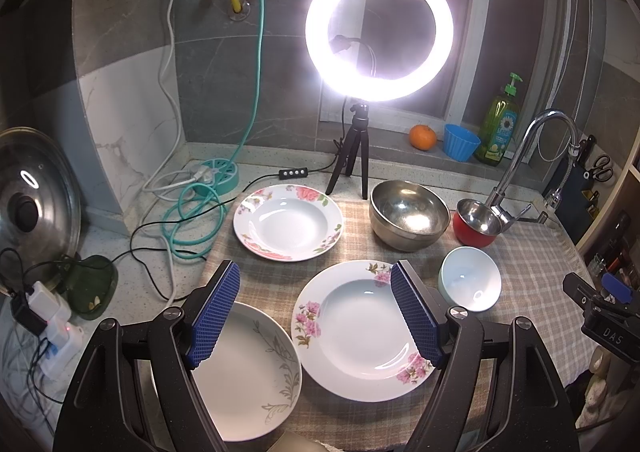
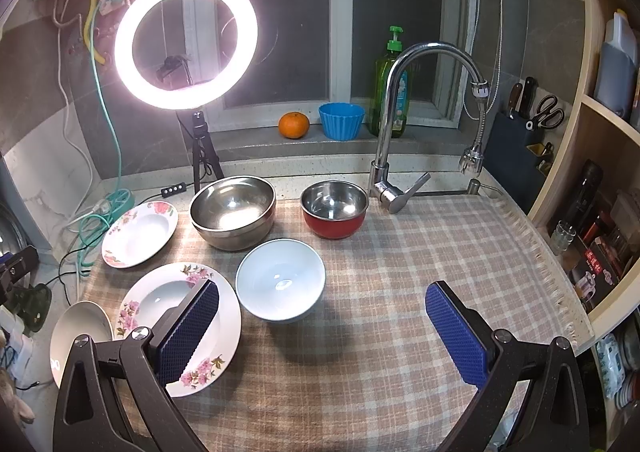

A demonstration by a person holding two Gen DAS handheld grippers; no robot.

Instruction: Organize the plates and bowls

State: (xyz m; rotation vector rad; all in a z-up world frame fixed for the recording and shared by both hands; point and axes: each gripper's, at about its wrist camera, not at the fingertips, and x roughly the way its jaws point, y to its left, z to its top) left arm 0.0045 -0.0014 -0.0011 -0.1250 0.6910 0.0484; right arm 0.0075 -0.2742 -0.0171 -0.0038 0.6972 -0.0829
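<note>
**Both claws released above the checked cloth, dishes spread out**

Your bench (image 2: 248,167) is a speckled stone counter, and most of it lies under a beige and pink checked cloth (image 2: 400,292). At the back stands a glowing white ring light on a black tripod (image 2: 186,39), with a curved chrome tap (image 2: 400,91) further right.

Your left claw (image 1: 316,312) is released, its blue ribbed pads wide apart and holding nothing. It hovers over the near left of the cloth. Your right claw (image 2: 322,332) is likewise released and empty, hanging above bare cloth to the right of the dishes.

Now the dishes. Nearest you sits a white deep plate with pink flower sprays on its rim (image 1: 356,332). Just left of it, at the cloth's edge, lies a white plate with a grey leaf pattern (image 1: 248,368); from the left wrist view their rims appear to touch or overlap, though you cannot tell which. Behind them is a second white deep plate with pink roses on its rim (image 1: 288,221), apart from both.

To the right of that rose plate stands a large plain steel bowl (image 2: 234,211). Next to it, near the tap's base, is a smaller bowl, red outside and steel inside (image 2: 334,209). In front of these two sits a pale white ceramic bowl (image 2: 280,280), just beside the flower-spray plate.
</note>
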